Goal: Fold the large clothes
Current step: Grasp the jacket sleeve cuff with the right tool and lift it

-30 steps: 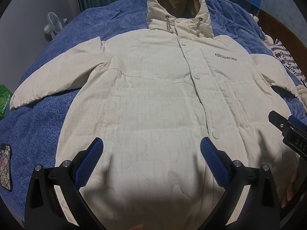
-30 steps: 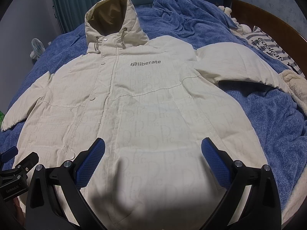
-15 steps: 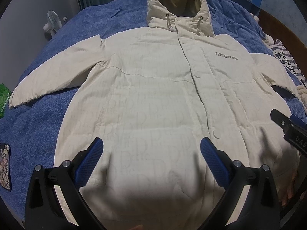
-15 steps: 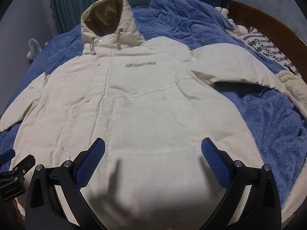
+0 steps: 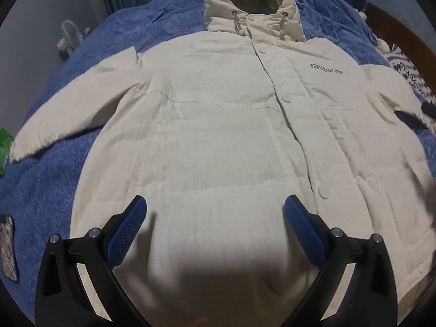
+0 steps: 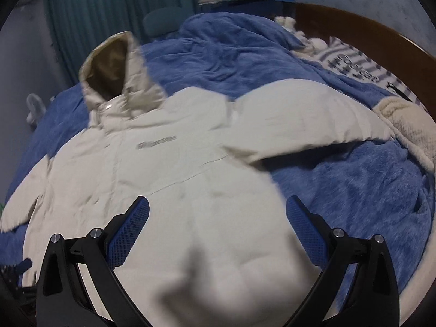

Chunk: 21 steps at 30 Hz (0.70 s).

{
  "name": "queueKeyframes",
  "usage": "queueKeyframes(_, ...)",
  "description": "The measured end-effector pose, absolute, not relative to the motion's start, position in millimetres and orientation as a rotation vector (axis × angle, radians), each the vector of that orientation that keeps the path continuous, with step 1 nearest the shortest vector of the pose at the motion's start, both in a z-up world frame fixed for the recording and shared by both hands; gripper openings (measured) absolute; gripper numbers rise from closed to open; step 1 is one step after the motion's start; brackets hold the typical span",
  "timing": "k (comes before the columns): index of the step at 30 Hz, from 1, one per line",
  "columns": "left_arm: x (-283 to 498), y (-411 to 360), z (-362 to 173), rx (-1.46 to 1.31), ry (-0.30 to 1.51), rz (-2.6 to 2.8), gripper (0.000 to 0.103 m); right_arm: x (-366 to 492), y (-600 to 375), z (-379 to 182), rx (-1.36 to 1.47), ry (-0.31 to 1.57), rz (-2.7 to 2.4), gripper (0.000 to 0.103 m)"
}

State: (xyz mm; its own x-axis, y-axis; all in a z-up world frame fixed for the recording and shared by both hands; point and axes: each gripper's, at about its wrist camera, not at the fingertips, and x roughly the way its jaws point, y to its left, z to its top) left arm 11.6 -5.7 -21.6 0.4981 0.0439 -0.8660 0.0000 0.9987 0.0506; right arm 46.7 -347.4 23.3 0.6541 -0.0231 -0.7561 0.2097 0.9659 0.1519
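A cream hooded puffer jacket [image 5: 223,136] lies face up and spread flat on a blue blanket [image 5: 49,179], hood [image 5: 250,2] at the far end, sleeves out to both sides. My left gripper [image 5: 215,218] hovers open over the lower front of the jacket, nothing between its blue pads. In the right wrist view the same jacket [image 6: 169,179] appears blurred, its right sleeve [image 6: 308,120] stretching toward the bed's right side. My right gripper [image 6: 218,218] is open above the jacket's lower right part, holding nothing.
A white fluffy blanket [image 6: 406,125] and a striped cloth [image 6: 354,65] lie by the wooden bed frame [image 6: 381,35] at right. A small white fan [image 5: 68,38] stands left of the bed. A patterned phone case [image 5: 6,248] and a green item [image 5: 4,147] sit at the left edge.
The right gripper has swung rightward and forward, its view now blurred and turned toward the right sleeve; it has left the left wrist view. The left gripper edged slightly forward.
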Motion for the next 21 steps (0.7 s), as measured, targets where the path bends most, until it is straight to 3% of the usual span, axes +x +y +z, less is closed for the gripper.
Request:
queueKeyframes(8,54,29,-2,-0.084,0.997,0.116,0.097,86,-445,1,0.374,0.823,-0.236,0.097)
queueKeyframes(15,79,39,-29,-0.069,1.003,0.131,0.097,120,-518,-59,0.657,0.877,-0.241,0.096)
queueKeyframes(21,87,32,-43,-0.031,1.012,0.110,0.097,141,-546,-70,0.736,0.813,-0.237,0.070)
